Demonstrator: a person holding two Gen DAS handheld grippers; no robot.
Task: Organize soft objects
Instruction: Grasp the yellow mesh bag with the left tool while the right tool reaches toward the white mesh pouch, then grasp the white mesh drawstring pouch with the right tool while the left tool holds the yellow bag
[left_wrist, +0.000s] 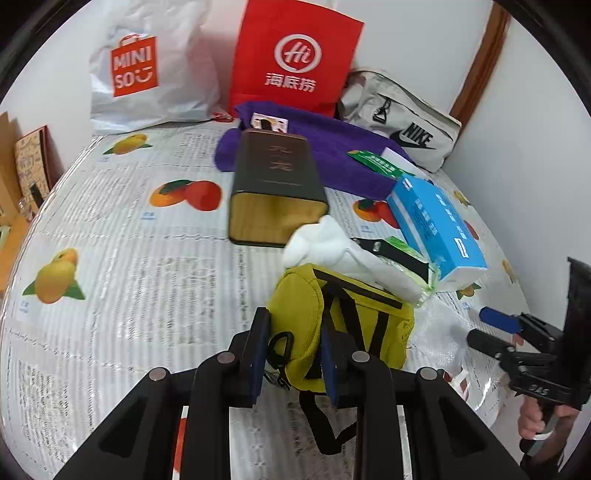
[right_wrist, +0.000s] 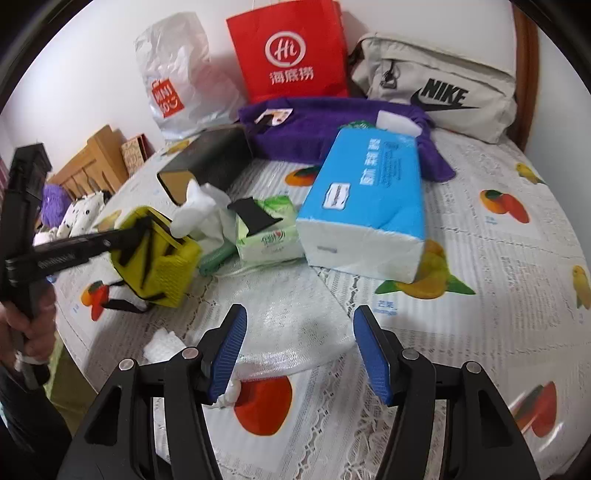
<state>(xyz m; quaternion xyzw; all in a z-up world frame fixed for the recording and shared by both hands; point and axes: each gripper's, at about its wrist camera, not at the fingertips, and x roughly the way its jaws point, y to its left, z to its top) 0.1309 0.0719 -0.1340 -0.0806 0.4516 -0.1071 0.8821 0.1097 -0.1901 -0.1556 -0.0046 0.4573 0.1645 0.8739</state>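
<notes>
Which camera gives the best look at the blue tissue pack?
The right wrist view: the blue tissue pack lies near the centre, with its top face and white end unobstructed. The left wrist view shows it smaller, off to the right, seen at an angle beyond the yellow pouch.

Yellow woven-cloth pouch (left_wrist: 306, 325); glossy plastic-wrapped tissue pack (right_wrist: 365, 221)

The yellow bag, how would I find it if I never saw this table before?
Start at the red paper bag standing at the back wall, then come forward past the dark tin box lying on the fruit-print tablecloth. Nearest the front edge sits the yellow bag, pinched by the left gripper. It is the only yellow-green fabric thing with black straps; its neighbours are white or blue tissue packs.
</notes>
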